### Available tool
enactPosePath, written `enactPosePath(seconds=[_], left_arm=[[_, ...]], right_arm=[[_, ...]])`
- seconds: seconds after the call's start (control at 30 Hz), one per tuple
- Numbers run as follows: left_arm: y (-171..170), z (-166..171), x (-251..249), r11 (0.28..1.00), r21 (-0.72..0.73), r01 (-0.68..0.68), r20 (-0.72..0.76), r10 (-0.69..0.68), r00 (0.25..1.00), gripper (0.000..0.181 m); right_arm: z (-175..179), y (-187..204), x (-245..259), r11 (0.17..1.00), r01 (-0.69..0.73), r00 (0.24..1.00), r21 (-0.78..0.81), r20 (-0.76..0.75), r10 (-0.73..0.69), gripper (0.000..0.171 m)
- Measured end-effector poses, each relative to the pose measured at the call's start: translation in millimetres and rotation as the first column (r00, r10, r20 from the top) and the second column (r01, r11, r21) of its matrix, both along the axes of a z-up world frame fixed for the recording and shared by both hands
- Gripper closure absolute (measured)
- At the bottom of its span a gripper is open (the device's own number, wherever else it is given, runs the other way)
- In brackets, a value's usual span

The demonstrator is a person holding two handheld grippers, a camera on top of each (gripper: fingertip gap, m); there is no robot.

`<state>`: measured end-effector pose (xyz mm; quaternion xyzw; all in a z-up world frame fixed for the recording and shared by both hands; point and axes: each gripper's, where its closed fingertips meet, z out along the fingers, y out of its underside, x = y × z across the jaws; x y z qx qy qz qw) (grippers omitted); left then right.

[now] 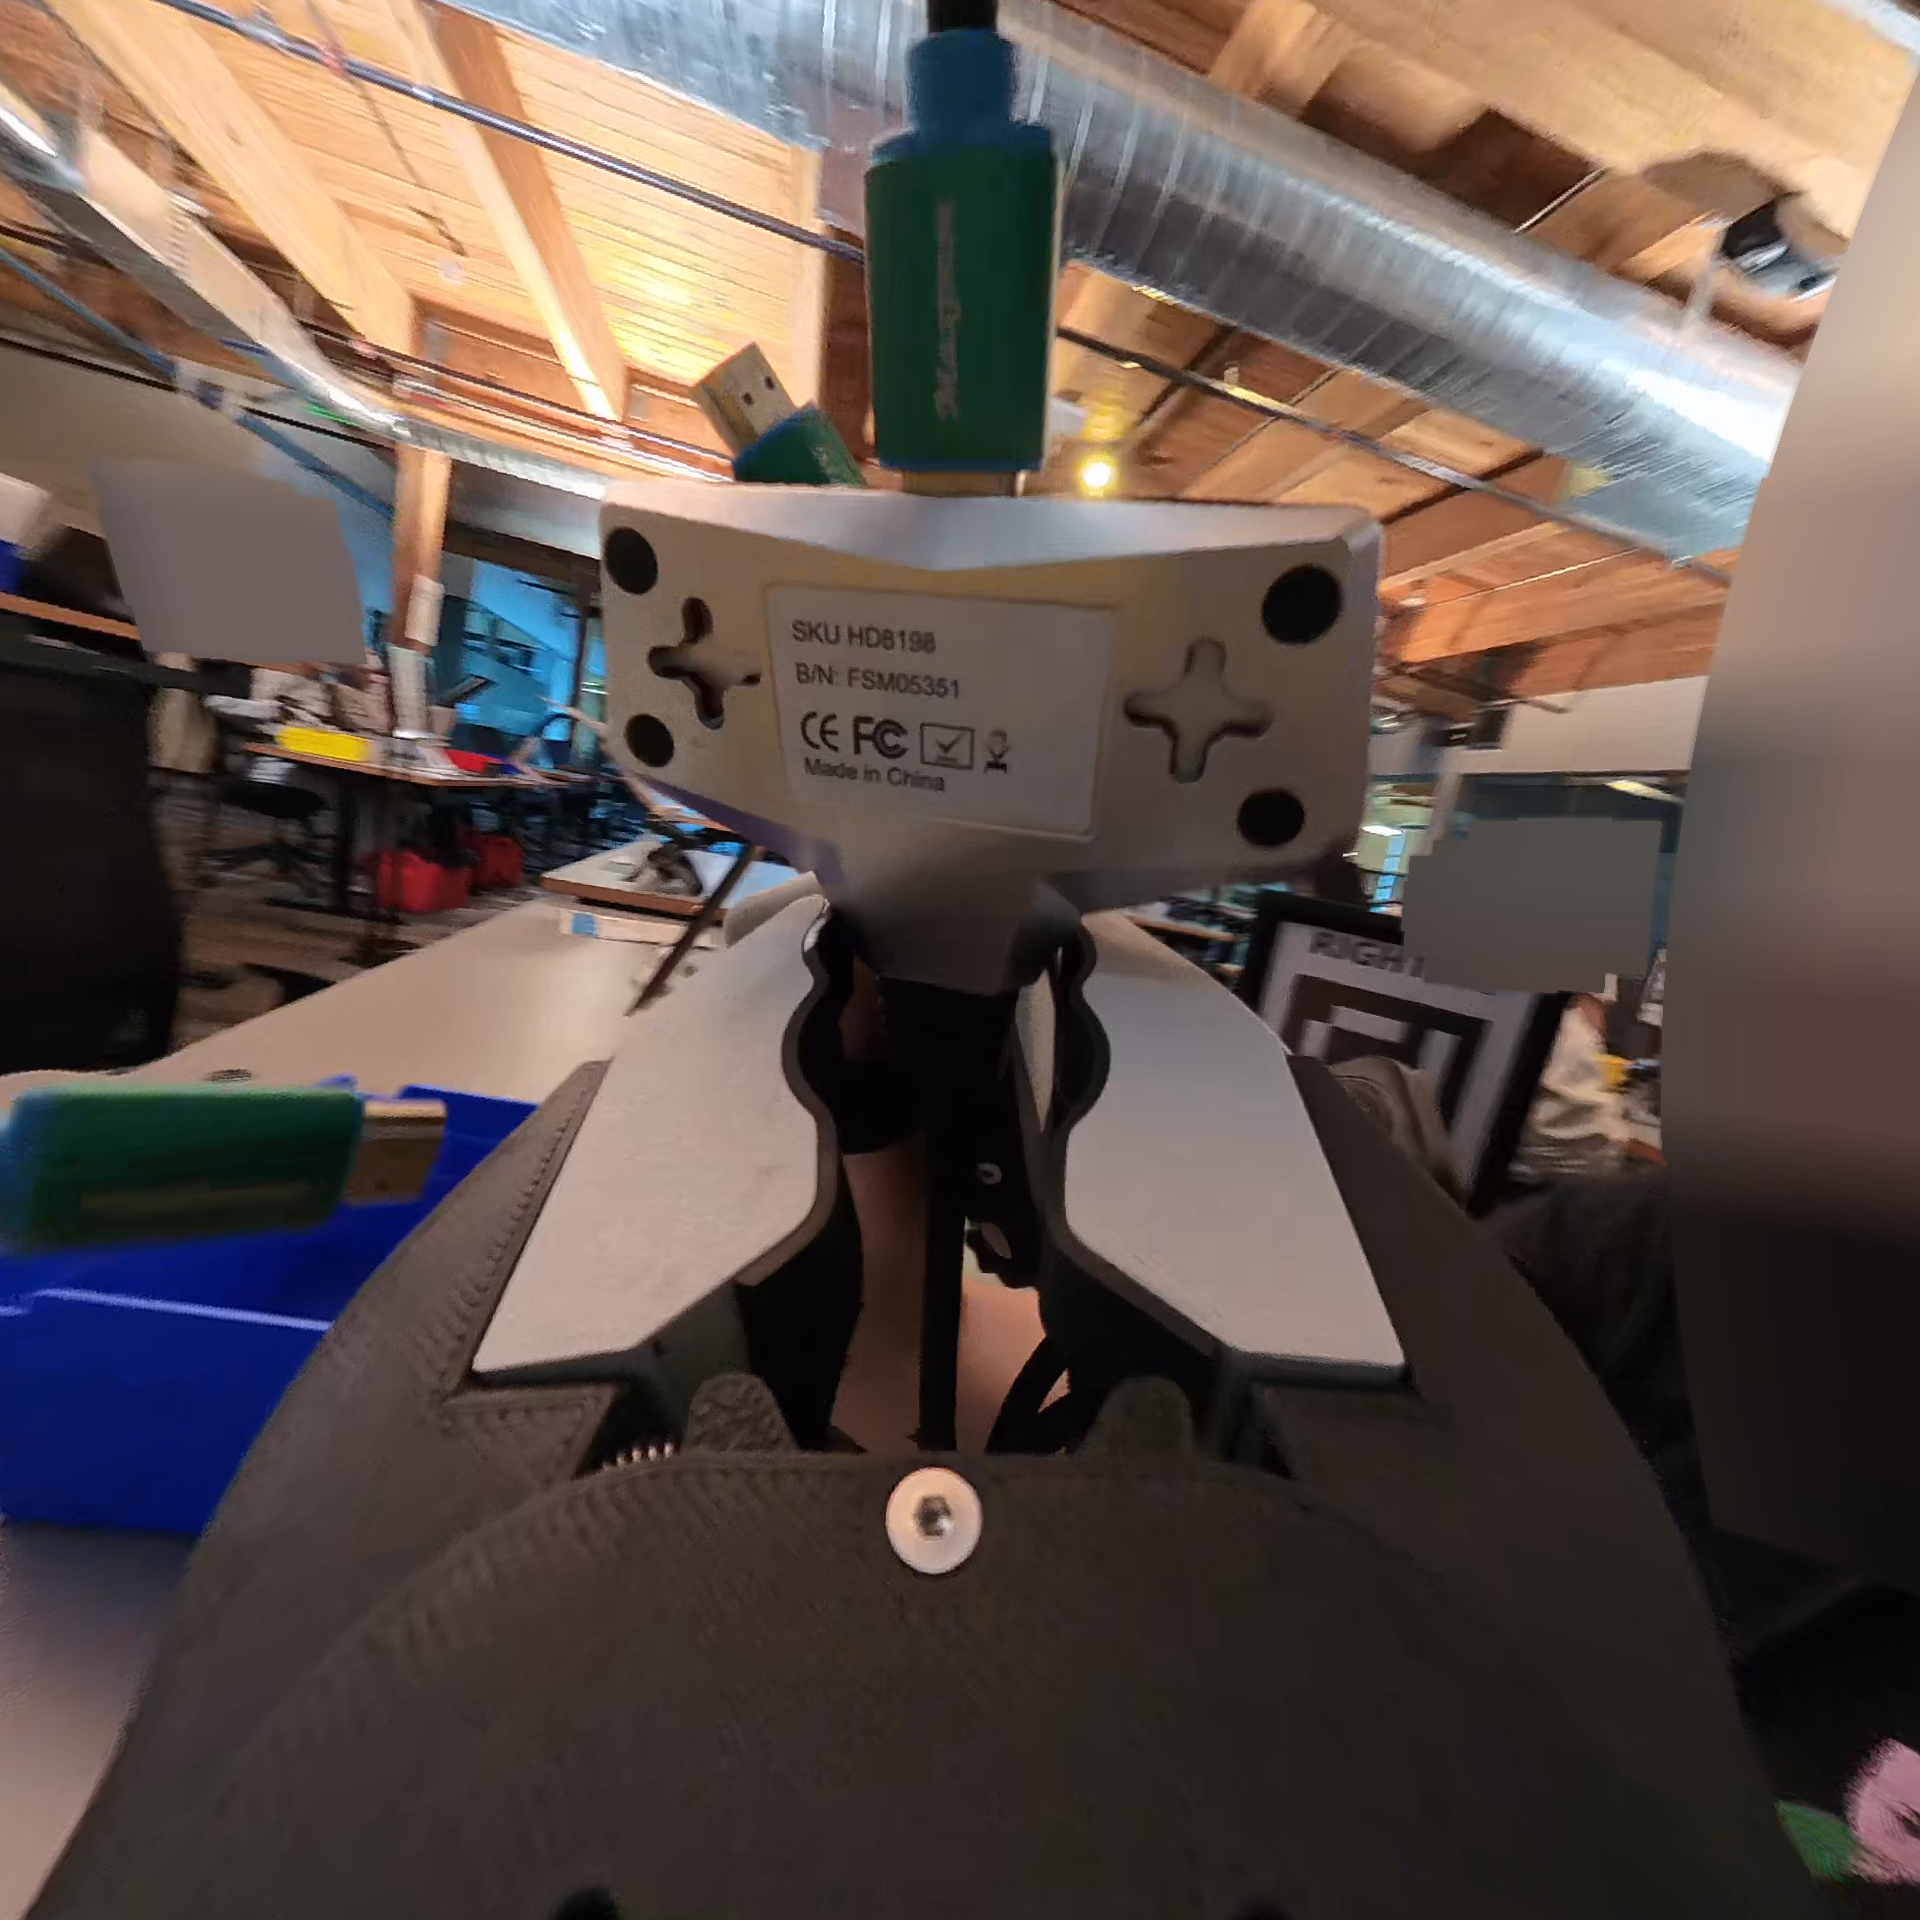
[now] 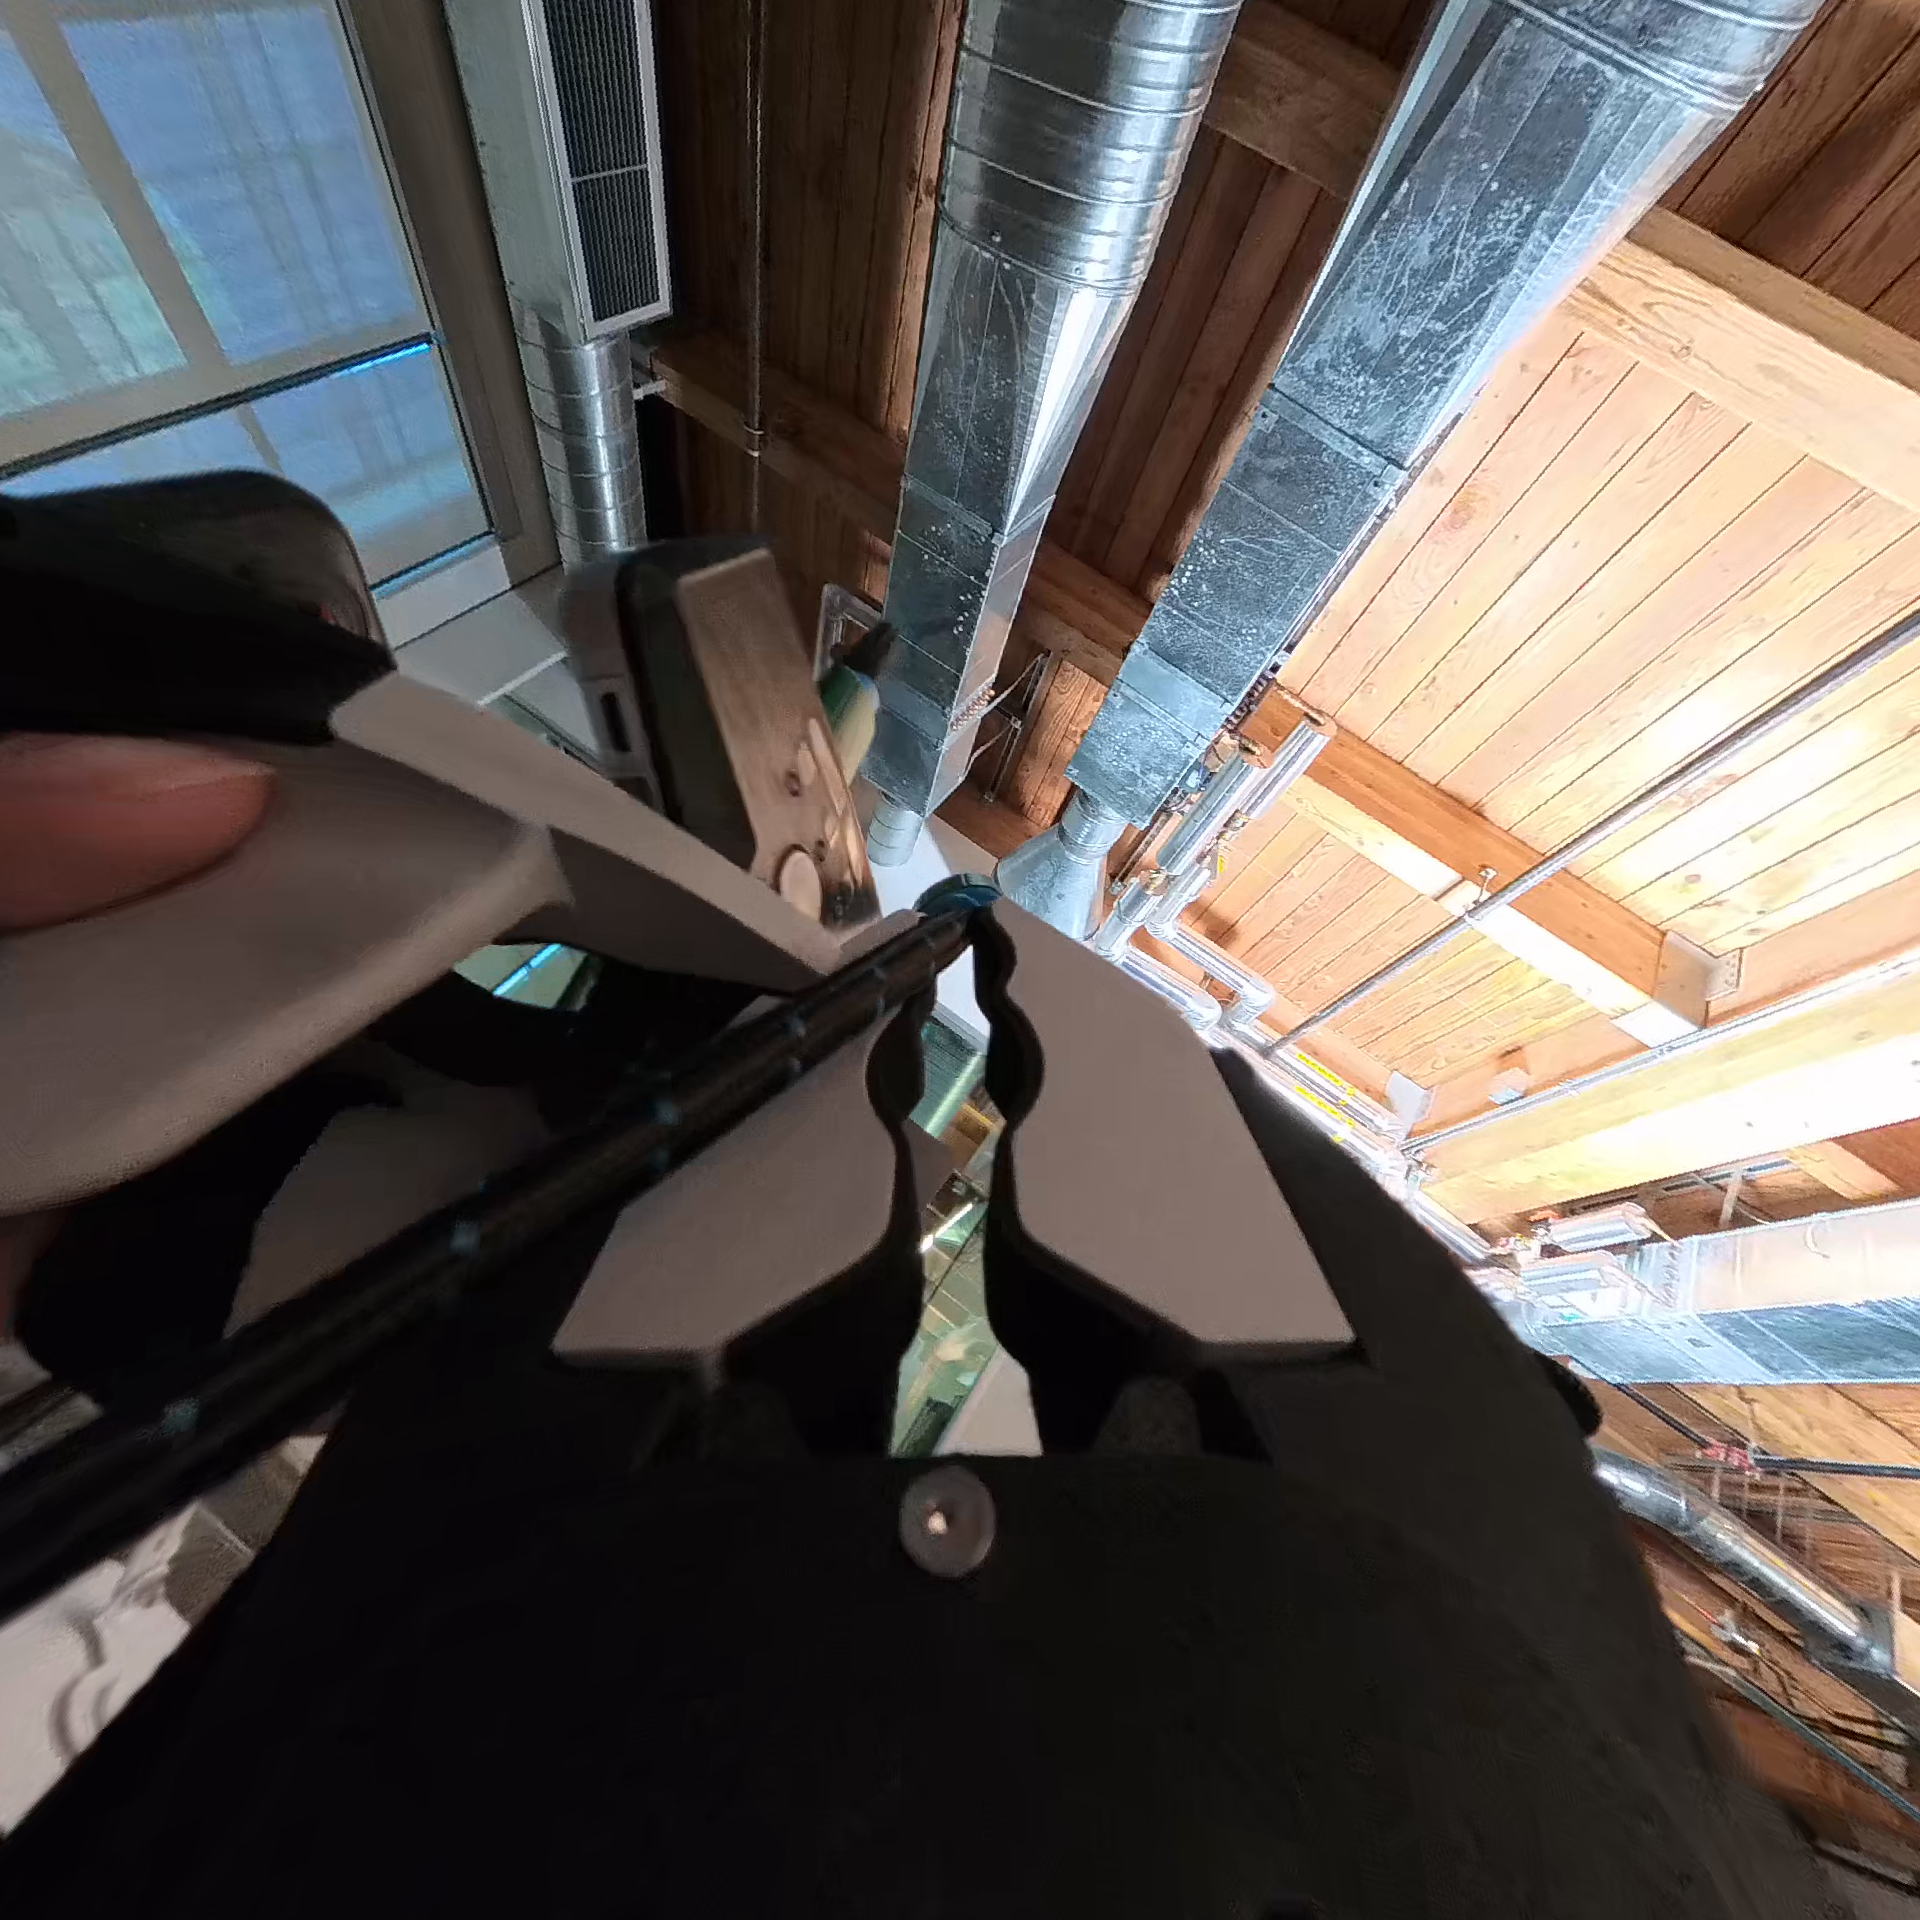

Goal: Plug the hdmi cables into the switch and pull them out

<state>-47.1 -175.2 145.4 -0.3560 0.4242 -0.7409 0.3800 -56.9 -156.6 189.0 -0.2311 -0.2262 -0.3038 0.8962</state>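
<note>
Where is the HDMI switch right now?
Centre of the left wrist view: the HDMI switch is clamped in the left gripper, a green plug seated on top.

a pale table [image 1: 499,997] — a blue bin [image 1: 156,1382] sits on its near end.

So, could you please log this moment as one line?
left gripper: shut on switch | green plug: seated in switch | right gripper: shut on cable
</note>
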Motion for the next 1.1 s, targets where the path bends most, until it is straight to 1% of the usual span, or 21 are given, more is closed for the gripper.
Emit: enactPosePath(seconds=[0.03,0.1,0.17,0.27,0.37,0.47,0.53,0.6,0.67,0.73,0.87,1.07,1.1], left_arm=[[2.0,-0.4,2.0,1.0,0.01,-0.028,-0.005,0.028,1.0,0.144],[5.3,-3.0,2.9,0.994,0.044,-0.098,-0.02,0.099,0.995,0.146],[4.5,-4.1,2.8,0.988,0.074,-0.137,-0.024,0.139,0.99,0.147],[7.0,-4.9,4.5,0.987,0.076,-0.141,-0.066,0.146,0.987,0.148],[11.9,-6.7,2.4,0.98,0.118,-0.158,-0.113,0.171,0.979,0.148],[19.6,-7.1,-1.7,0.952,0.227,-0.206,-0.158,0.244,0.957,0.149],[24.3,-10.3,-5.3,0.919,0.32,-0.228,-0.2,0.301,0.932,0.148],[28.2,-9.1,-10.3,0.884,0.38,-0.272,-0.19,0.363,0.912,0.149],[29.0,-4.4,-12.1,0.878,0.371,-0.302,-0.169,0.384,0.908,0.149],[32.3,-1.6,-13.1,0.877,0.342,-0.337,-0.148,0.404,0.903,0.149],[32.6,4.3,-15.8,0.879,0.308,-0.364,-0.11,0.413,0.904,0.148],[15.9,10.0,-22.6,0.922,0.271,-0.276,-0.138,0.321,0.937,0.149],[14.9,11.6,-24.3,0.932,0.253,-0.258,-0.14,0.3,0.944,0.149]], right_arm=[[-0.3,0.5,0.3,1.0,0.011,1.0,0.003,0.001,-0.011,0.162],[-0.7,2.4,0.7,1.0,0.022,1.0,-0.001,-0.004,-0.022,0.161],[-0.5,2.9,1.0,1.0,-0.004,1.0,-0.013,-0.018,0.004,0.161],[-2.1,5.9,1.7,0.999,-0.007,1.0,-0.034,0.002,0.008,0.162],[-5.1,12.0,1.1,0.996,-0.033,0.999,-0.079,0.001,0.033,0.164],[-7.7,17.4,2.3,0.992,-0.047,0.999,-0.115,-0.001,0.047,0.164],[-9.8,22.2,3.6,0.986,-0.073,0.997,-0.15,-0.022,0.071,0.165],[-14.2,27.3,2.6,0.976,-0.114,0.993,-0.183,-0.057,0.105,0.164],[-20.1,30.4,-4.4,0.972,-0.128,0.991,-0.197,-0.055,0.12,0.164],[-23.2,28.3,-11.9,0.981,-0.097,0.995,-0.17,-0.029,0.094,0.163],[-17.0,21.3,-9.8,0.986,-0.093,0.995,-0.138,-0.036,0.089,0.164],[-2.1,-2.5,-6.1,0.984,-0.165,0.986,-0.066,-0.009,0.164,0.164],[0.9,-7.6,-6.0,0.978,-0.202,0.979,-0.06,-0.011,0.202,0.164]])
